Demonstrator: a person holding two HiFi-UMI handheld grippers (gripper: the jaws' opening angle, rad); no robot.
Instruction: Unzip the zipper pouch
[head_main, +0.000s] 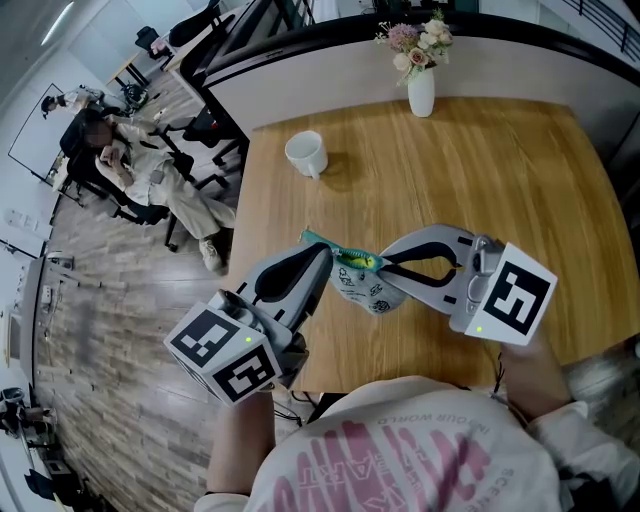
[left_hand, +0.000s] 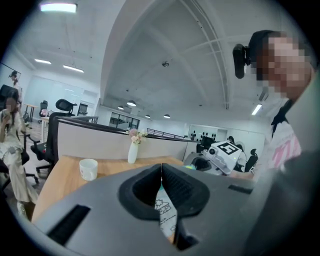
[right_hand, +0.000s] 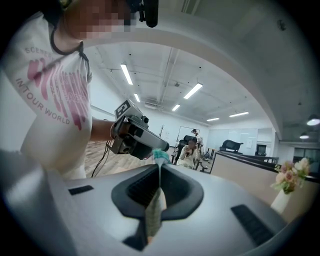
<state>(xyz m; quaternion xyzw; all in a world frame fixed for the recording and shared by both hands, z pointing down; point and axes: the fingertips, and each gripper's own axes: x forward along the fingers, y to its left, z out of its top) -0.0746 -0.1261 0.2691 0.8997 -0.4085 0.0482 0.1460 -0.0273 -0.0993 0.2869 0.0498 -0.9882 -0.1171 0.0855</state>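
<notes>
A small white printed zipper pouch (head_main: 368, 288) with a teal top edge hangs in the air over the front of the wooden table (head_main: 500, 180), held between my two grippers. My left gripper (head_main: 323, 260) is shut on the pouch's left end. In the left gripper view, white printed fabric (left_hand: 165, 215) shows pinched in the closed jaws of the left gripper (left_hand: 161, 172). My right gripper (head_main: 386, 268) is shut on the pouch's right part near the teal and yellow top. In the right gripper view the pouch (right_hand: 155, 215) runs down through the closed jaws of the right gripper (right_hand: 159, 172).
A white mug (head_main: 306, 153) stands at the table's far left. A white vase with flowers (head_main: 421, 90) is at the far edge. A person sits on a chair (head_main: 150, 170) on the floor to the left. The table's front edge lies right below the grippers.
</notes>
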